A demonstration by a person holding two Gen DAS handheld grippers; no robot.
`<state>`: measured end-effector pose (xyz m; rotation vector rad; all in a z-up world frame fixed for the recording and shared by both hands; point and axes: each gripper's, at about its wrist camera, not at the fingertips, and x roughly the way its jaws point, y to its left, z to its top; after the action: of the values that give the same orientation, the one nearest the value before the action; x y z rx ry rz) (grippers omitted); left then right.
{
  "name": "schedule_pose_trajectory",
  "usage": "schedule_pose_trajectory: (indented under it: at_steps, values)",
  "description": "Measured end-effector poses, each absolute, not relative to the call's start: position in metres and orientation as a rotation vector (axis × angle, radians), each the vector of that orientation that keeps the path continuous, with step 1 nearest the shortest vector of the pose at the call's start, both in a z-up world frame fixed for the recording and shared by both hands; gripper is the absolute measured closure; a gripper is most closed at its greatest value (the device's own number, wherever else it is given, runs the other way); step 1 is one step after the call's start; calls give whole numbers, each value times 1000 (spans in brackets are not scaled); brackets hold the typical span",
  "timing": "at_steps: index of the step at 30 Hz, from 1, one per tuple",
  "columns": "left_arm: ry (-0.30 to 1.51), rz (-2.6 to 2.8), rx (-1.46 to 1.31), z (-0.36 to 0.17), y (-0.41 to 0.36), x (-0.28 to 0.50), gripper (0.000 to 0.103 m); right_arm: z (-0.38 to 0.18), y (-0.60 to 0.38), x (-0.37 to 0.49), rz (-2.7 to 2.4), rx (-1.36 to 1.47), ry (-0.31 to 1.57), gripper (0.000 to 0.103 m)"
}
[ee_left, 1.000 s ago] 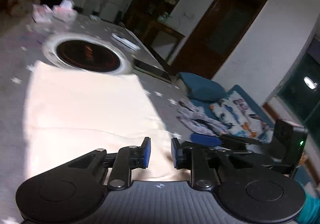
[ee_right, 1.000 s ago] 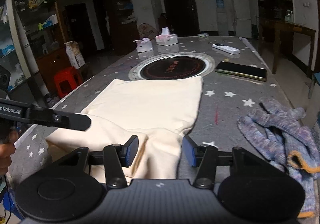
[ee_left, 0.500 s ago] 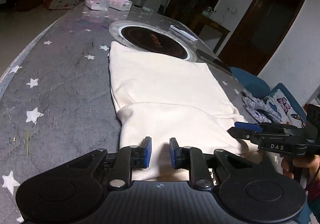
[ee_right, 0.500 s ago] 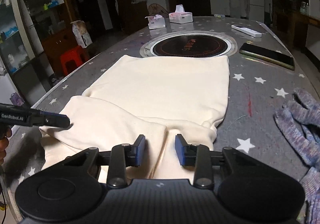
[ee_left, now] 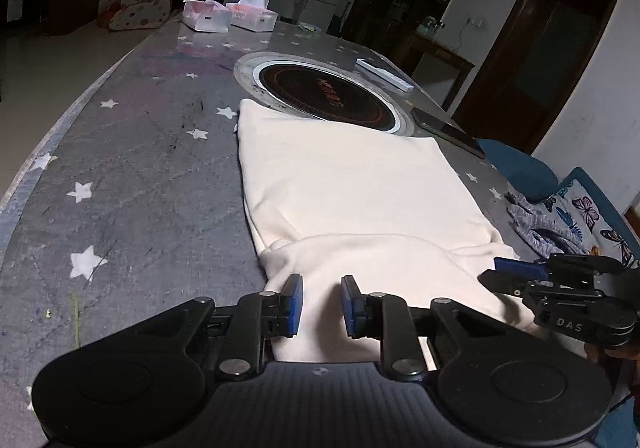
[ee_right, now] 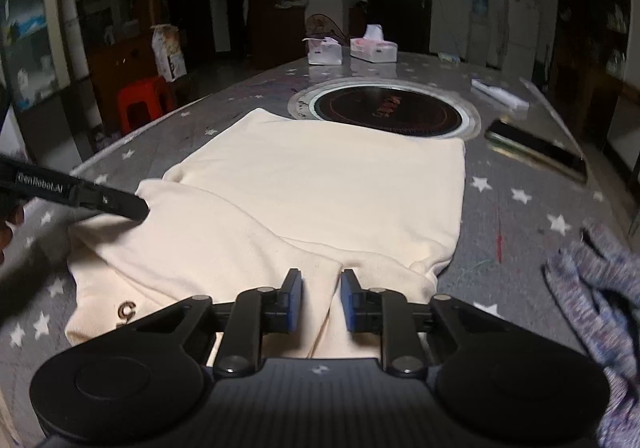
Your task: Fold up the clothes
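In the left wrist view, the cream shirt point(ee_left: 352, 184) is being spread on the starry table point(ee_left: 132, 184), from the middle of the frame down to the bottom. The left gripper point(ee_left: 320, 304) is being held over the near folded edge, jaws narrowly apart — nothing is being pinched. At lower right the right gripper point(ee_left: 504, 276) is being kept at the other corner; its gap cannot be told there. In the right wrist view, the right gripper point(ee_right: 322, 302) is also narrowly apart over cloth. Only one layer might get grabbed — the fold would be pulled crooked.
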<state>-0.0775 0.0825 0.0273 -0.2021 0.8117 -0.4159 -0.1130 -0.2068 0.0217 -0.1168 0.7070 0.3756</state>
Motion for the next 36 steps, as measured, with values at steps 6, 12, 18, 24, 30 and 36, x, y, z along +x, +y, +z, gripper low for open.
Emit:
schedule_pose_trajectory:
  at_steps: [6,12,18,24,30,36]
  values:
    - [767,-441,-204,44,81,-84,75,27,-200,-119,363,-184,672,97]
    - [771,-455,-188,44,73,-83,74,22,-192,-119,360,-205,685,92]
    - [772,-462,-186,42,72,-83,70,22,-199,-115,349,-136,702,91]
    - [783,-469,-168,40,66,-82,65,21,-196,-117,353,-160,685,97]
    - [785,-475,-154,40,62,-79,61,38,-196,-134,299,-275,570,101]
    - [814,-467,-125,31,58,-72,61,23,-199,-124,268,-307,644,101]
